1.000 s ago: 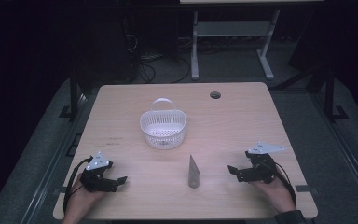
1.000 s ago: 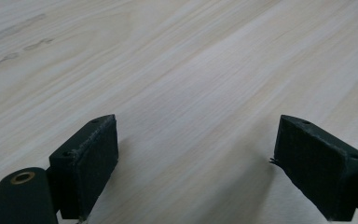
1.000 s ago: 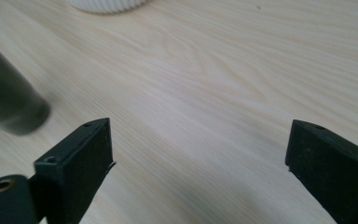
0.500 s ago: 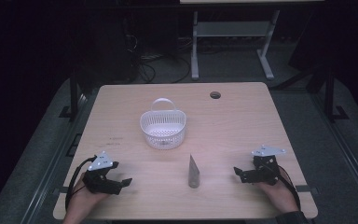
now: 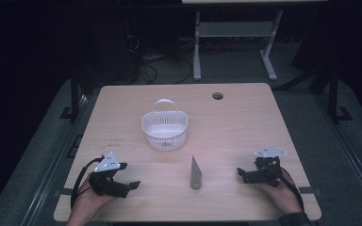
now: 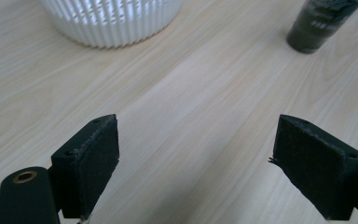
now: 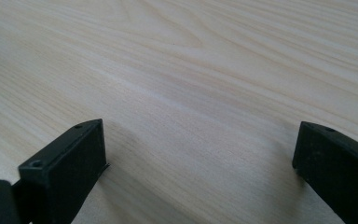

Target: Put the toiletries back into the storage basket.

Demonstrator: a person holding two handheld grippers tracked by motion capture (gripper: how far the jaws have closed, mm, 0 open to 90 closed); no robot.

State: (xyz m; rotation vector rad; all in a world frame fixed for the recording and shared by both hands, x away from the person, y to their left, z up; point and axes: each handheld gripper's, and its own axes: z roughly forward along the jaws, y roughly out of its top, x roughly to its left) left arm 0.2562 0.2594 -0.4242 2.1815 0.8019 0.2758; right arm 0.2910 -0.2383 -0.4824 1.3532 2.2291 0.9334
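While both grippers rest low at the table's (image 5: pixel 245 117) near edge, jaws spread wide w/ nothing held, the tube (image 5: pixel 196 173) lies flat between them, just in front of the white basket (image 5: pixel 165 130). Left gripper (image 5: pixel 131 186) & right gripper (image 5: pixel 243 173) flank it, probably staged for a pickup. Left gripper view adds the tube's dark printed end (image 6: pixel 320 23); high view can't resolve it.

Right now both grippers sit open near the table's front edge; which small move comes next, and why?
Probably ease the right gripper leftward toward the tube. The tube lies flat between the two grippers, just in front of the white basket, and nothing holds it. Both sets of jaws stand wide open over bare table, the left gripper included, so either could reach it.
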